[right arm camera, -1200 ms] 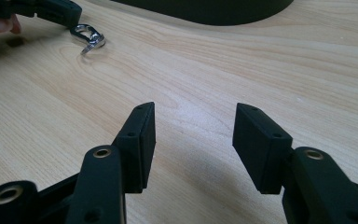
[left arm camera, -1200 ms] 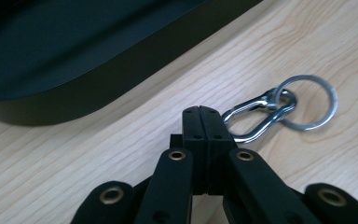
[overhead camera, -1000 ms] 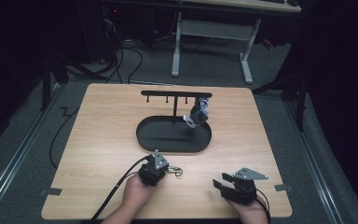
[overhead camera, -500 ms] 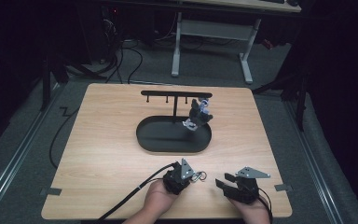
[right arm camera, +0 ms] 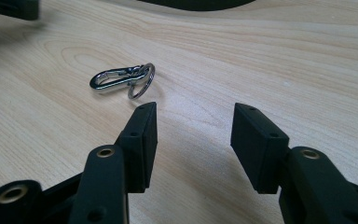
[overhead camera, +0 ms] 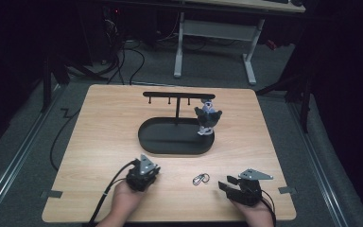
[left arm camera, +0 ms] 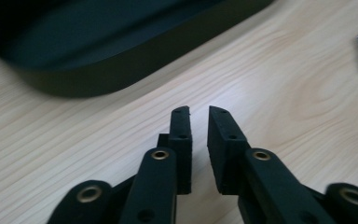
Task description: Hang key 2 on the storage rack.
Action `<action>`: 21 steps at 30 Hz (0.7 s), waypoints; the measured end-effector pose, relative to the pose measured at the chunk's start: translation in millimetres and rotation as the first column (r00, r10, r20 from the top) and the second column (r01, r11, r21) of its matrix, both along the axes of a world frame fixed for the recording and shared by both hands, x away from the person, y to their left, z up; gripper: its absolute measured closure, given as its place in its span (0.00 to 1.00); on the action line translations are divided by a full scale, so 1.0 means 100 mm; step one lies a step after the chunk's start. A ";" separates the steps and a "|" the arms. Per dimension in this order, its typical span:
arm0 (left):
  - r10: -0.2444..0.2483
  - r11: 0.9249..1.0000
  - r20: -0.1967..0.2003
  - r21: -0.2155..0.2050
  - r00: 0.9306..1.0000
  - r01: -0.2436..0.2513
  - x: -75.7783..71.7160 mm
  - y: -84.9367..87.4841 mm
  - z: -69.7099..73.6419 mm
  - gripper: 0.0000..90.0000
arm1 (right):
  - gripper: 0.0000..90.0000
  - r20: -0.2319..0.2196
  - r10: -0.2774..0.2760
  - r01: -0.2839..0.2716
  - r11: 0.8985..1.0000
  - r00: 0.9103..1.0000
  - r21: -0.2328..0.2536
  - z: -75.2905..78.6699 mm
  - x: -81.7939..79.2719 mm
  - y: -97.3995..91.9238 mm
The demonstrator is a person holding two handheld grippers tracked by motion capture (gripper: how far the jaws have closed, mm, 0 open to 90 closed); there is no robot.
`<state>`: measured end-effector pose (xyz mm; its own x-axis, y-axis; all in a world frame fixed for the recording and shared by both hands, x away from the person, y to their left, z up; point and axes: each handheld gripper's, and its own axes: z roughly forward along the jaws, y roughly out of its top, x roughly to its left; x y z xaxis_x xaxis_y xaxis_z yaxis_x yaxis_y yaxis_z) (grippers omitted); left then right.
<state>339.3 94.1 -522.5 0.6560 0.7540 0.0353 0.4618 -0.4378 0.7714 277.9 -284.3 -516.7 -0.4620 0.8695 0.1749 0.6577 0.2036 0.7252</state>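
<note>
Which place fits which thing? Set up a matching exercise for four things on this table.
Things:
1. small silver metal snap hook with key ring
2. grey and white plush toy figure
3. black oval tray
4. left gripper

Places:
A. hanging from the right end of the black T-shaped stand
B. lying loose on the wood between the two grippers
C. near the front edge, left of the hook, jaws slightly apart and empty
D. mid-table, at the foot of the stand

Pairs: 1-B, 2-A, 3-D, 4-C
</note>
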 end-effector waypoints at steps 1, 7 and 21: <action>0.018 1.000 0.000 -0.003 1.000 -0.018 0.00 0.12 0.01 0.85 | 0.58 -0.001 -0.001 0.001 1.000 1.000 0.000 0.00 0.00 0.00; 0.089 0.996 -0.015 0.001 0.996 -0.089 -0.03 0.66 -0.01 0.76 | 0.59 -0.003 -0.008 0.008 1.000 1.000 -0.017 -0.02 0.01 -0.01; 0.156 0.982 0.051 -0.117 0.986 -0.149 -0.25 1.06 0.01 0.44 | 0.59 0.008 -0.054 0.054 0.998 0.999 -0.043 0.00 0.02 -0.02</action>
